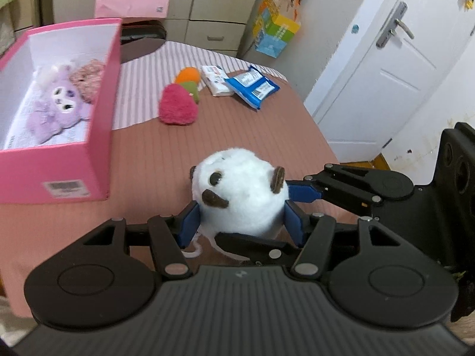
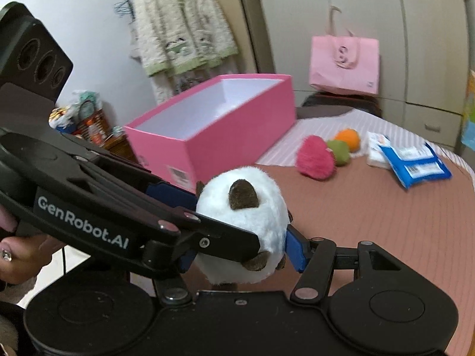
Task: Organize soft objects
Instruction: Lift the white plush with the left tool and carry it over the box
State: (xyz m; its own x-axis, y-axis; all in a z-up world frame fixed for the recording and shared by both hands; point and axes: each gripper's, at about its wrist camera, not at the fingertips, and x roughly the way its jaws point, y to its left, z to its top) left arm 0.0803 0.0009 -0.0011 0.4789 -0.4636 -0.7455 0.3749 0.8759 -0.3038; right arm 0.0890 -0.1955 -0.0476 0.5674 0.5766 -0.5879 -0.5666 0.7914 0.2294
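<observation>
Both grippers, left gripper and right gripper, clamp blue pads on one round, fluffy white plush; rigid pink cardboard box stands nearby.

The round plush is white with dark brown patches and a black eye, clamped between blue pads on black gripper arms. Left of it the box is pink outside, white inside, holding a lilac plush. Beyond the white plush lie a magenta puff, a green one, an orange one and a blue-and-white packet. The table cover is brownish-pink with fine ribbing.
</observation>
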